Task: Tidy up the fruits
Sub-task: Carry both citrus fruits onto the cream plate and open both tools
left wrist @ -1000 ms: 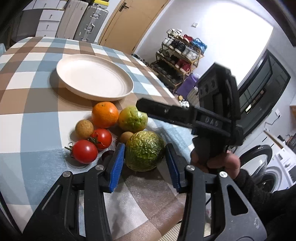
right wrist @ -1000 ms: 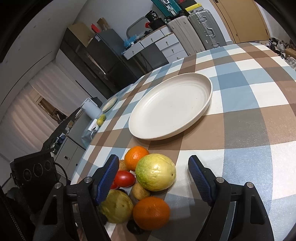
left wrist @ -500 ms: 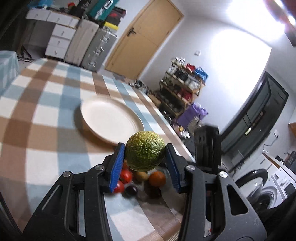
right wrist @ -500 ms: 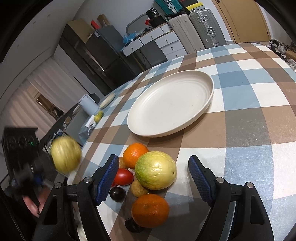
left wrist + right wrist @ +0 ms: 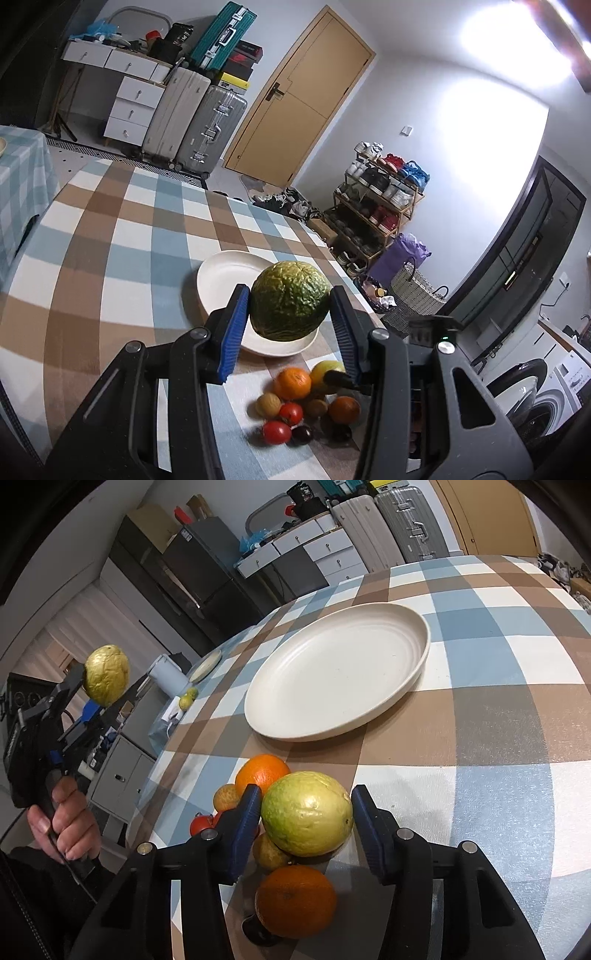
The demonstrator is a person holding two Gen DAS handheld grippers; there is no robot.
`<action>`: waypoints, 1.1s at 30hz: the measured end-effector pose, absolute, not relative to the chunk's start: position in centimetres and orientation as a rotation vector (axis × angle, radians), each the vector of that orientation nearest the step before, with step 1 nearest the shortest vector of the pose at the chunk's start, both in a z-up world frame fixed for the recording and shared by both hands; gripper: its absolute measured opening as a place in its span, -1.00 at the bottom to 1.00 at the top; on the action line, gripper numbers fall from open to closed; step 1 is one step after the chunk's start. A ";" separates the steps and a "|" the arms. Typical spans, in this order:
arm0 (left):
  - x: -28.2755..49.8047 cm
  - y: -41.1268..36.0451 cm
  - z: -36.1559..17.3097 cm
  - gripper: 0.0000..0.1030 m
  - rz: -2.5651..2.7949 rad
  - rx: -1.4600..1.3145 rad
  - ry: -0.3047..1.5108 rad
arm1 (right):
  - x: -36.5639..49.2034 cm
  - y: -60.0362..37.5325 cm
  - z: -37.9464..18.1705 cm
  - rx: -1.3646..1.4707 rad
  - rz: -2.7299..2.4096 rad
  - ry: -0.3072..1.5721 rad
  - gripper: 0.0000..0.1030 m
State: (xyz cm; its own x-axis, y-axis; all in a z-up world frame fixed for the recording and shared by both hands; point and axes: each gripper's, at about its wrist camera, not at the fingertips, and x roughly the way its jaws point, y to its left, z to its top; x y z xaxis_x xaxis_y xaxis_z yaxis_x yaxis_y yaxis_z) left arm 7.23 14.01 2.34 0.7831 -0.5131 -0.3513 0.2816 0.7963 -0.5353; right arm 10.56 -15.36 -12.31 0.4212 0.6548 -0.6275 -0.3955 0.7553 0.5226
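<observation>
A: Your left tongs [image 5: 290,325] clamp the bumpy green fruit [image 5: 290,301], lifted clear of the table [image 5: 92,258], with the white plate [image 5: 218,273] beyond it.

B: And your right tongs [image 5: 304,821] have just been closing around the yellow-green fruit [image 5: 306,814] in the near pile; whether both pads touch it, I cannot tell.

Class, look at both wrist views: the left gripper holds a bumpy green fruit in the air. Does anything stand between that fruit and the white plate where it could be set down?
Nothing visible does. The left gripper holds the bumpy green fruit in the air, and the white plate lies bare on the checked tablecloth. The remaining fruit pile sits on the near side of the plate, not on it.
</observation>
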 end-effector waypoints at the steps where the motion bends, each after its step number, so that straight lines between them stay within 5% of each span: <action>1: 7.7 14.0 2.5 -0.20 -0.448 -0.475 0.512 | 10.6 -15.8 -12.0 0.339 0.675 0.908 0.00; 18: 19.9 9.2 -0.2 -0.19 -0.472 -0.410 0.611 | 20.4 -16.8 -5.7 0.410 0.707 0.782 0.00; 33: 29.6 6.0 -7.4 -0.19 -0.482 -0.332 0.755 | 29.9 -14.5 -9.4 0.429 0.673 0.900 0.00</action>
